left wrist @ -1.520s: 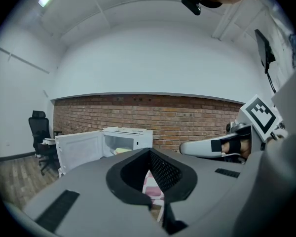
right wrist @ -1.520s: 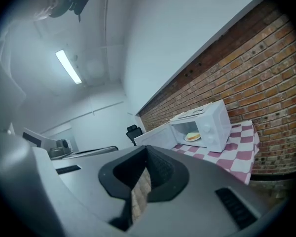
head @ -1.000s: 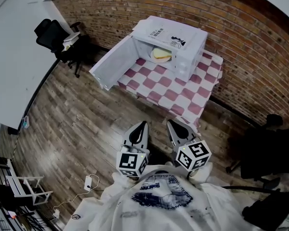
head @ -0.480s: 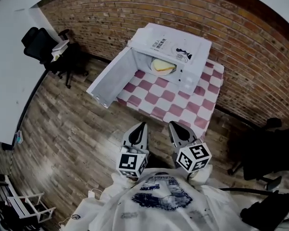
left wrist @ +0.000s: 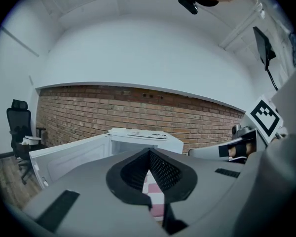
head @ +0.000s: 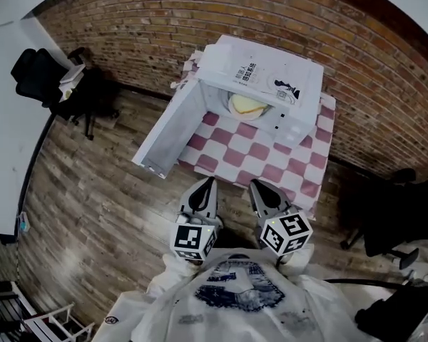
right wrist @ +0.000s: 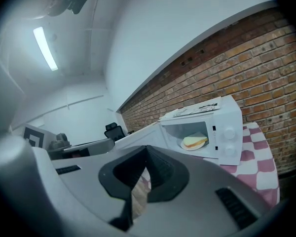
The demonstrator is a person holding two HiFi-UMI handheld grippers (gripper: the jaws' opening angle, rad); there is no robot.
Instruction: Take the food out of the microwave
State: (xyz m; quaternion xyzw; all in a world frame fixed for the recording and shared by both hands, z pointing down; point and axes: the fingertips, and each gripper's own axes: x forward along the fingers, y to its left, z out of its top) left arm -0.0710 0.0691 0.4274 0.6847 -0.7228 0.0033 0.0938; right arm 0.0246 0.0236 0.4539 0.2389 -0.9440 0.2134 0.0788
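Item 1. My left gripper [head: 210, 182]: jaws together, nothing between them, held low in front of my chest and pointing toward the table.

Item 2. My right gripper [head: 254, 184]: jaws likewise closed and empty, just beside the left one and pointing the same way.

Item 3. Microwave [head: 260, 73]: white, standing at the far end of the table against the brick wall [head: 200, 13]. Its door [head: 170, 127] is swung wide open to my left and overhangs the table edge.

Item 4. Food [head: 247, 106]: inside the microwave cavity, on a pale plate. It looks like a sandwich, though at this range I cannot be sure. Both of my grippers are well apart from it.

Item 5. Table [head: 264, 159]: covered by a pink-and-white checked cloth, bare in front of the microwave, its near edge just ahead of my jaw tips.

Item 6. Surroundings: wood-plank floor [head: 93, 191] and a black office chair [head: 36, 73] at far left by the wall.
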